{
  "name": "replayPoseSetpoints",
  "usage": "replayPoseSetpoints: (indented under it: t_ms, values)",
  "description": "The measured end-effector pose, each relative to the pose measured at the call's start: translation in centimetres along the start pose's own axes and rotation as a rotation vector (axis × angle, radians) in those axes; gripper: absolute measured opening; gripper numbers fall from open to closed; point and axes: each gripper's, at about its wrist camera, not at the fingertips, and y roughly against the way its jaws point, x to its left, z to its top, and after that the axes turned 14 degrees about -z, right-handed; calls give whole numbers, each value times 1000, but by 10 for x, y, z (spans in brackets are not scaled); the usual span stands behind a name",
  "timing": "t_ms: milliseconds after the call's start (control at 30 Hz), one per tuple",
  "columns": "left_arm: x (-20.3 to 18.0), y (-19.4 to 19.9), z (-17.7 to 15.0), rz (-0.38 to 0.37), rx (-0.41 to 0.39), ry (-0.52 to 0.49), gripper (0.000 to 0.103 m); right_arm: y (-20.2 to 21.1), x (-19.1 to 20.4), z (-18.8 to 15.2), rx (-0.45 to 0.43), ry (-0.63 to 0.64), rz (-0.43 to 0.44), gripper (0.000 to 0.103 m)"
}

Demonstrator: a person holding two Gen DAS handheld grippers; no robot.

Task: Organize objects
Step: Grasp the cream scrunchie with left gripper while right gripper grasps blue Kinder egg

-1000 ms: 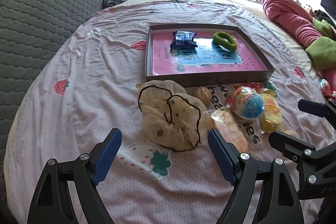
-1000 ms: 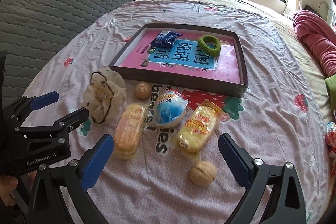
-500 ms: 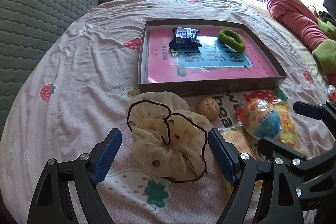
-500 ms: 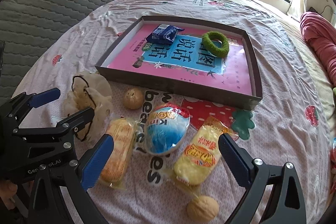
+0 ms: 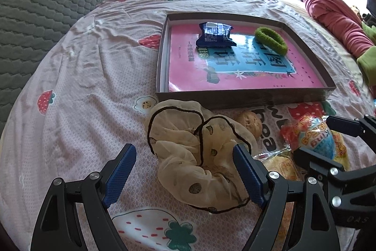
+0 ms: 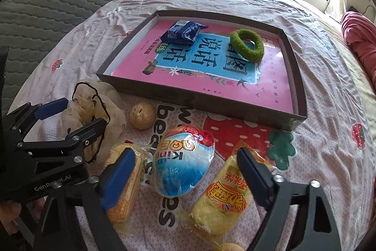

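right jaws narrower around "kinder" egg (image 6: pixel 183 164)

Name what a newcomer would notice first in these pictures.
A shallow tray on the bed holds a bright pink book, with a green hair band and a blue packet on top. In front of it, the right gripper is closing around a blue-and-white egg.

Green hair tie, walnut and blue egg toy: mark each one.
green hair tie (image 6: pixel 246 45), right wrist view, fuzzy ring's near edge
walnut (image 6: pixel 142 115), right wrist view, shell's middle
blue egg toy (image 6: pixel 183 165), right wrist view, wrapper's blue front
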Motion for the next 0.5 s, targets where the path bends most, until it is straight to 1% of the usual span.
replayPoseSetpoints:
  t_ms: [133, 233, 300, 367, 400, 433, 467, 500]
  values:
    - [0, -6, 1, 6, 10, -2, 85, -2, 0, 2, -4, 5, -10, 73]
    - [2, -10, 2, -2, 13, 3, 85, -3, 2, 4, -5, 20, -25, 65]
    - [2, -11, 2, -10, 10, 8, 85, -4, 3, 5, -5, 26, -22, 56]
    - [3, -13, 1, -20, 15, 8, 84, -5, 5, 6, -1, 39, -27, 56]
    - [4, -14, 1, -27, 19, 13, 80, -5, 7, 6, -5, 51, -33, 56]
    - [4, -15, 1, -42, 19, 17, 65, -5, 8, 6, -6, 58, -37, 55]
    - [4, -15, 1, -58, 21, 23, 58, -4, 9, 6, -9, 63, -40, 55]
    - [5, -17, 1, -66, 26, 27, 55, -4, 10, 7, -11, 65, -37, 55]
